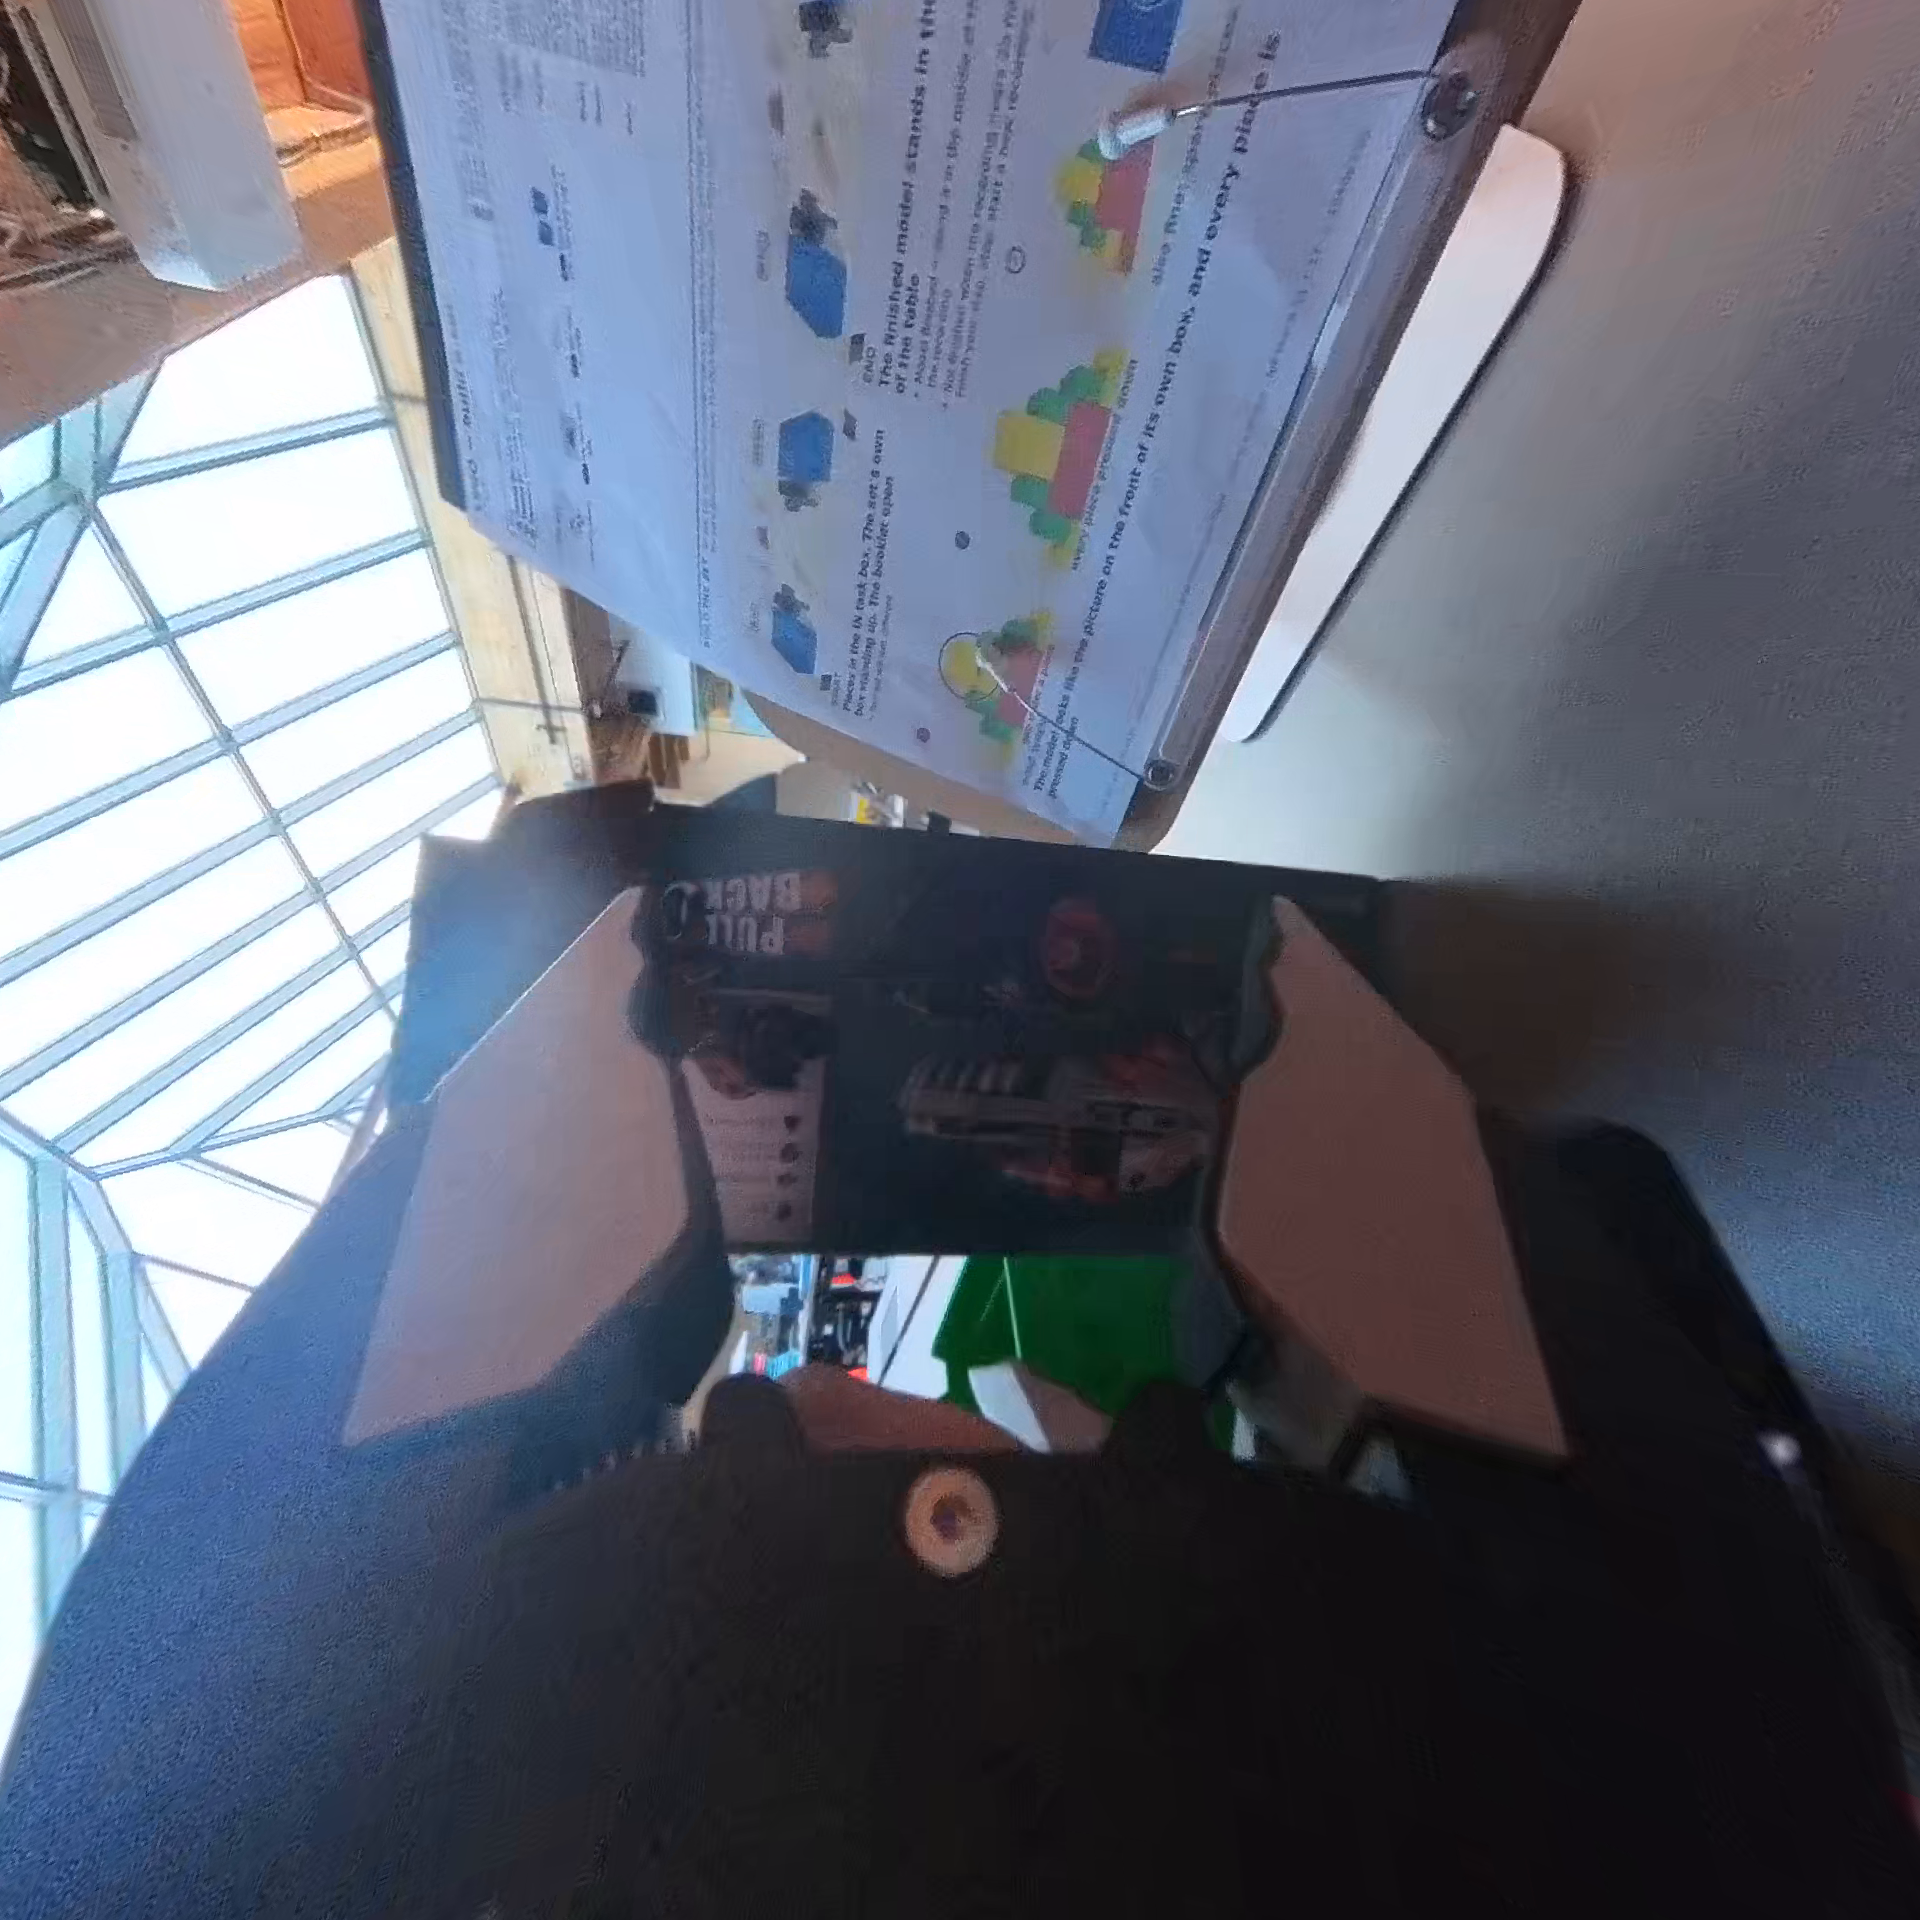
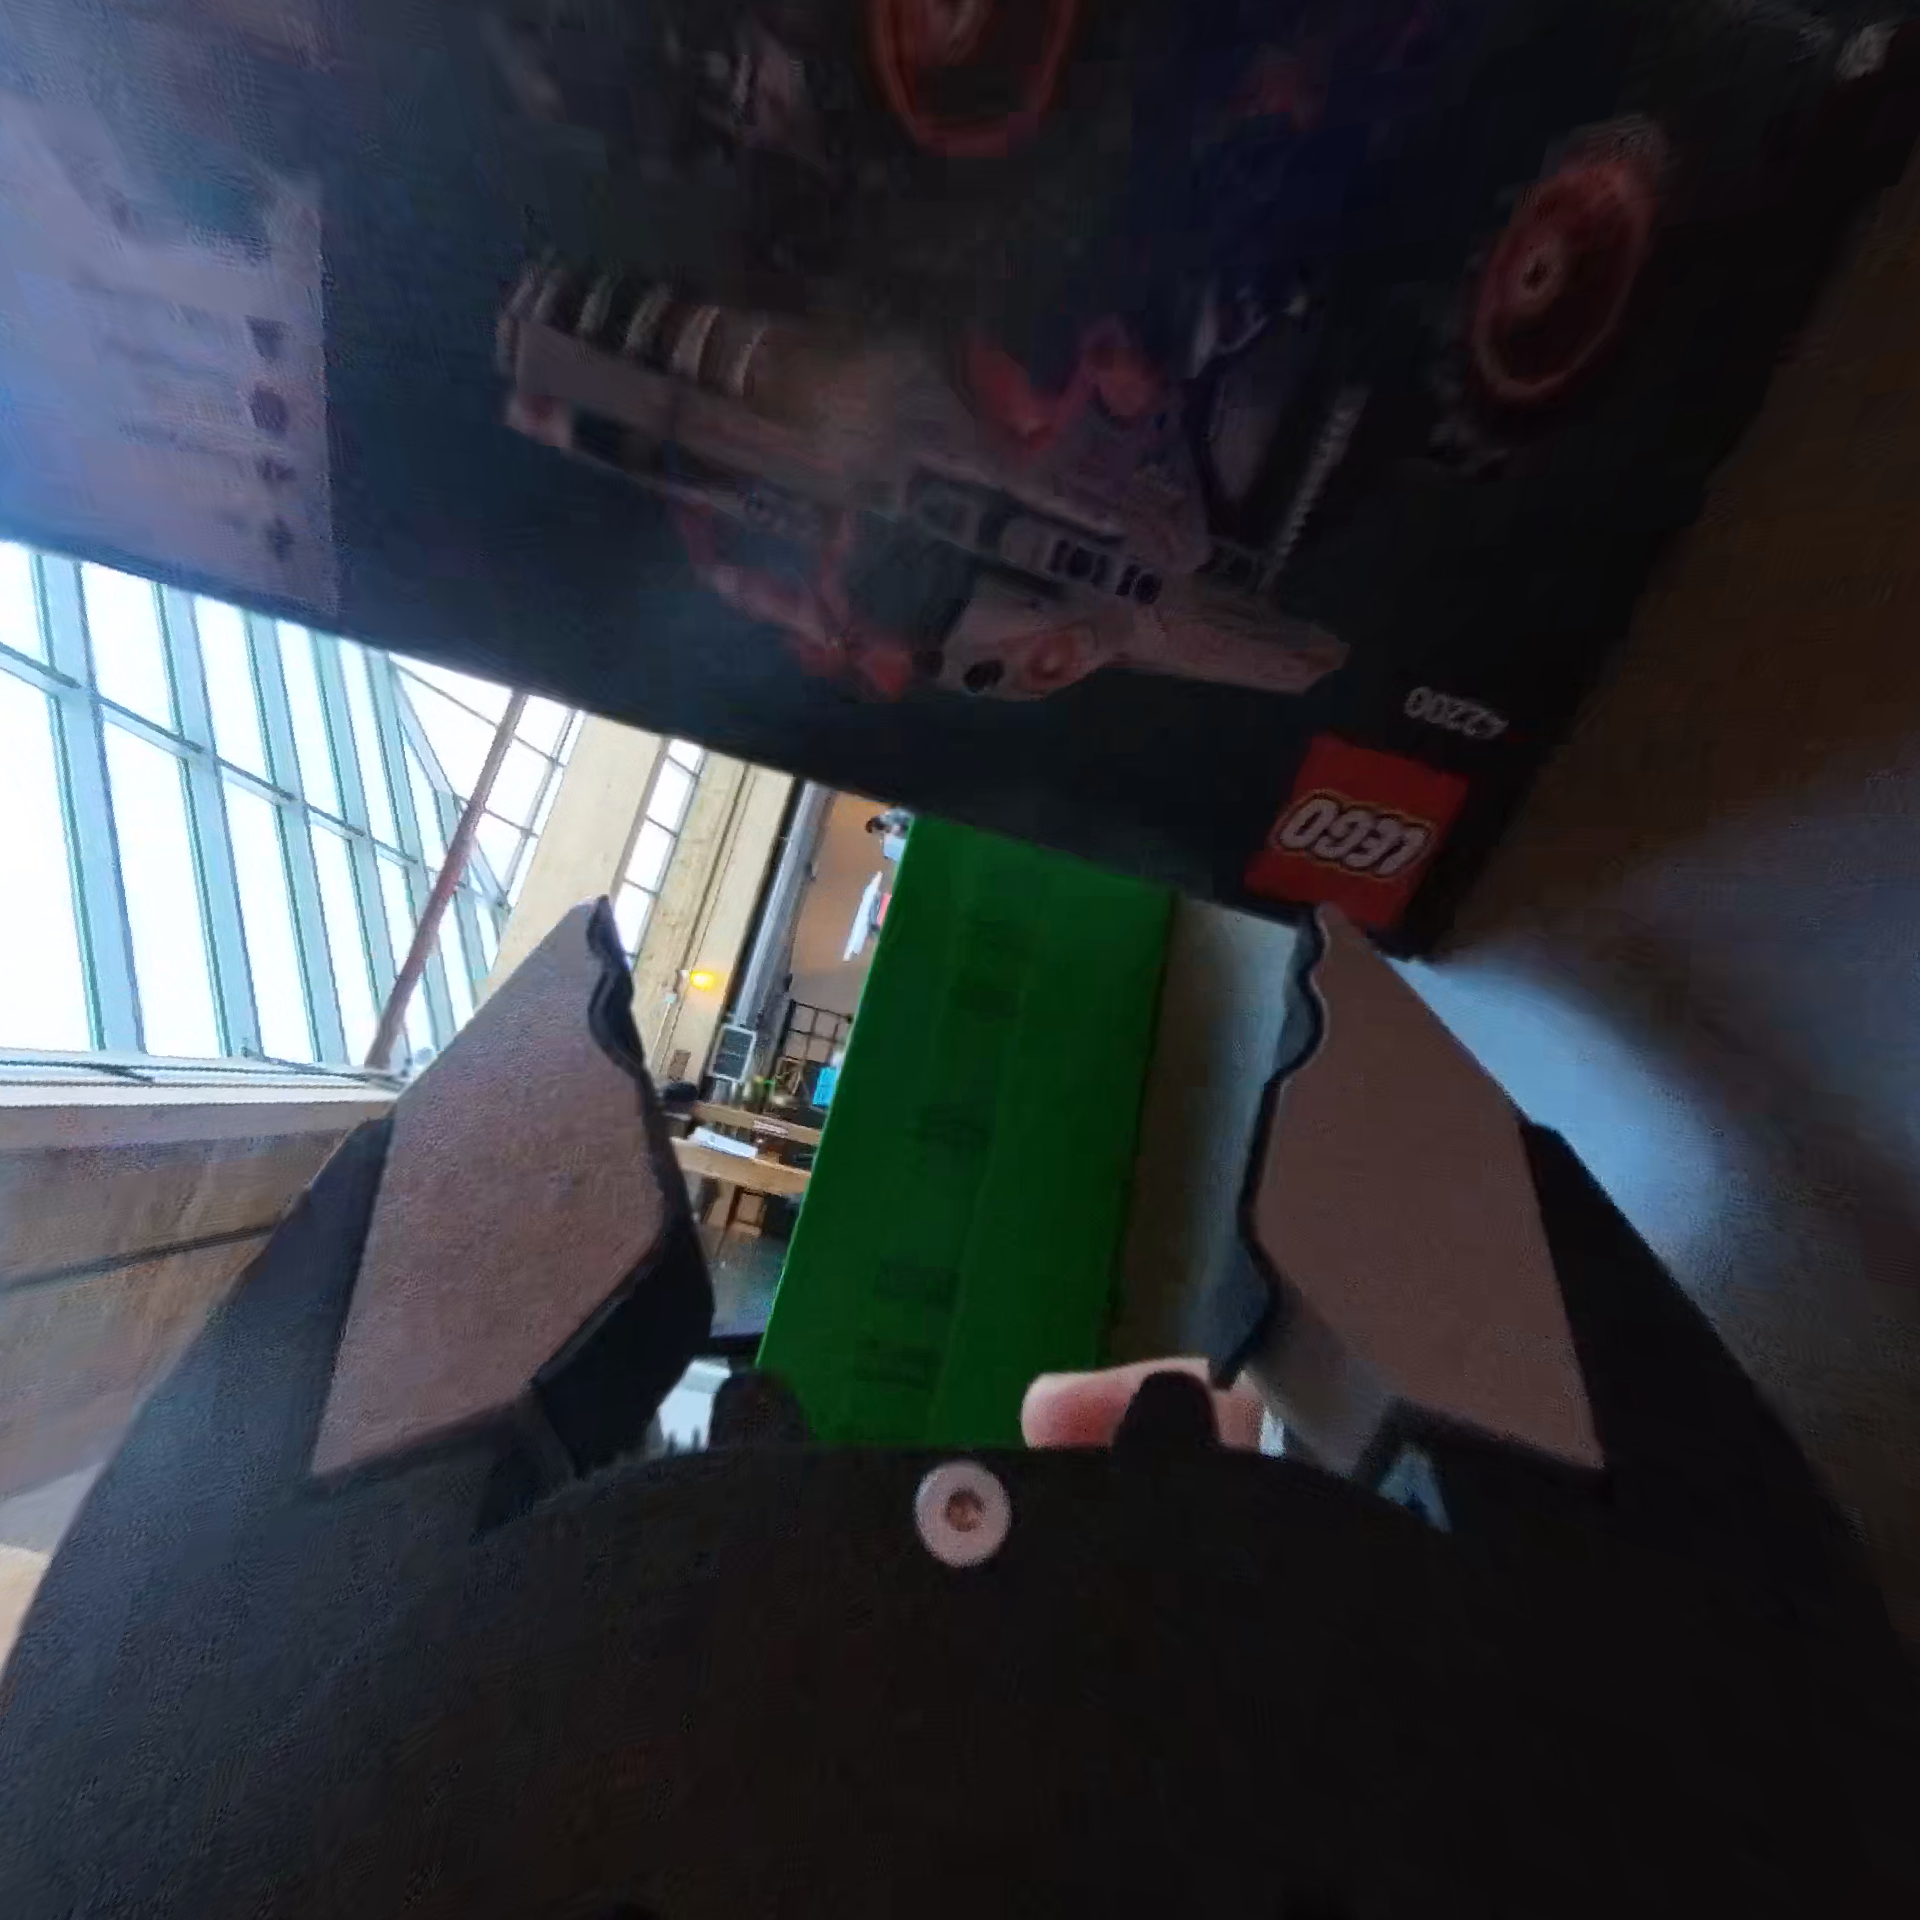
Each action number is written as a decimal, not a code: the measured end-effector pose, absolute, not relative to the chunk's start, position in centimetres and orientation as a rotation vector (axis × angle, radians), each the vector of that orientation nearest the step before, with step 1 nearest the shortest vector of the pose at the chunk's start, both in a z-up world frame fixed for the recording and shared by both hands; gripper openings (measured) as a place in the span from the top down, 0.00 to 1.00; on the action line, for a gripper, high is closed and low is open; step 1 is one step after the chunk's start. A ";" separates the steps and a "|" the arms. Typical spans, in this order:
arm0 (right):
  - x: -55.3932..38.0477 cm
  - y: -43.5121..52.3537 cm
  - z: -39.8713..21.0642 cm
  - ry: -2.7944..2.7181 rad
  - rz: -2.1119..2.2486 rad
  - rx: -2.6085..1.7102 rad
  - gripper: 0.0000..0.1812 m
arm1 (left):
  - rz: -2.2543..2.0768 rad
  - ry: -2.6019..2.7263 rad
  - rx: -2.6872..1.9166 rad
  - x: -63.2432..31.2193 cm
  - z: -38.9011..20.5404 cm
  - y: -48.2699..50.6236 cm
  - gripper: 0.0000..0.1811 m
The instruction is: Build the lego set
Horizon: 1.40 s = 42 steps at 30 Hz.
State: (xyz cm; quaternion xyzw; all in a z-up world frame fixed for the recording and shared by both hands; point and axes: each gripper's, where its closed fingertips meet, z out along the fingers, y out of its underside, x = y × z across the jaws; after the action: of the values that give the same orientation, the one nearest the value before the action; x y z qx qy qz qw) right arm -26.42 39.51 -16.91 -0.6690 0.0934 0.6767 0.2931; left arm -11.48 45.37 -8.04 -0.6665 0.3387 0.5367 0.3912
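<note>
The dark lego box (image 1: pixel 966 1060), with a truck picture on its face, sits between the fingers of my left gripper (image 1: pixel 956 914). The pads press on its two ends, and an open flap (image 1: pixel 488 935) sticks out past the left finger. In the right wrist view the same box (image 2: pixel 935 416) hangs blurred just beyond and above my right gripper (image 2: pixel 961 914). That gripper is open and holds nothing. A green box-like panel (image 2: pixel 977 1143) shows between its fingers and appears again under the box in the left wrist view (image 1: pixel 1070 1330).
A printed instruction sheet (image 1: pixel 935 364) with brick pictures stands on a brown board at the back of the white table (image 1: pixel 1662 623). A person's fingertip (image 2: pixel 1091 1403) shows near the right gripper's base. Large windows (image 2: pixel 156 831) are on the left.
</note>
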 end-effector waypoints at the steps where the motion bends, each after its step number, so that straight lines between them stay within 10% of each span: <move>1: -25.7 40.3 -17.3 0.290 1.805 -1.787 0.33 | 1.366 0.873 -1.692 -11.3 -8.4 45.7 0.41; 12: -19.5 43.6 -19.2 0.199 1.554 -1.858 0.37 | 1.224 0.696 -1.790 -12.0 -10.7 45.0 0.42; 13: -18.7 43.8 -19.3 0.106 1.451 -1.873 0.38 | 1.157 0.549 -1.749 -12.9 -9.6 44.5 0.55; 16: -16.4 44.9 -19.0 -0.191 1.095 -1.864 0.38 | 0.929 0.286 -1.822 -16.2 -9.3 41.9 0.56; 17: -15.4 45.4 -18.8 -0.265 0.991 -1.846 0.37 | 0.879 0.208 -1.839 -17.5 -9.5 40.9 0.40; 21: -13.2 45.7 -16.7 -0.671 0.597 -1.702 0.38 | 0.614 -0.099 -1.905 -21.2 -13.3 36.7 0.46; 28: -9.8 44.8 -20.2 -1.102 0.150 -1.695 0.22 | 0.445 -0.363 -1.915 -22.8 -20.2 34.3 0.54; 33: -8.1 41.6 -21.7 -1.039 0.578 -1.816 0.40 | 0.228 -0.112 -1.889 -18.1 -19.6 38.3 0.68; 36: -5.4 41.7 -22.9 -1.025 0.500 -1.896 0.81 | 0.166 0.157 -1.985 -15.1 -21.2 40.5 1.00; 38: -4.1 42.8 -23.2 -1.023 0.398 -1.893 1.00 | 0.207 0.244 -2.064 -14.8 -22.6 42.2 1.00; 42: -4.6 44.4 -23.2 -0.988 0.412 -1.912 0.92 | 0.125 0.565 -2.179 -11.1 -25.5 44.4 0.99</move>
State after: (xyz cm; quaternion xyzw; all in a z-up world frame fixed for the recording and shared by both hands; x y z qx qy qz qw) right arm -4.55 44.44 -23.24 -0.7759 -0.4008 0.1670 0.4577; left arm -11.11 44.38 -25.49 -0.8729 0.2264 0.0500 0.4292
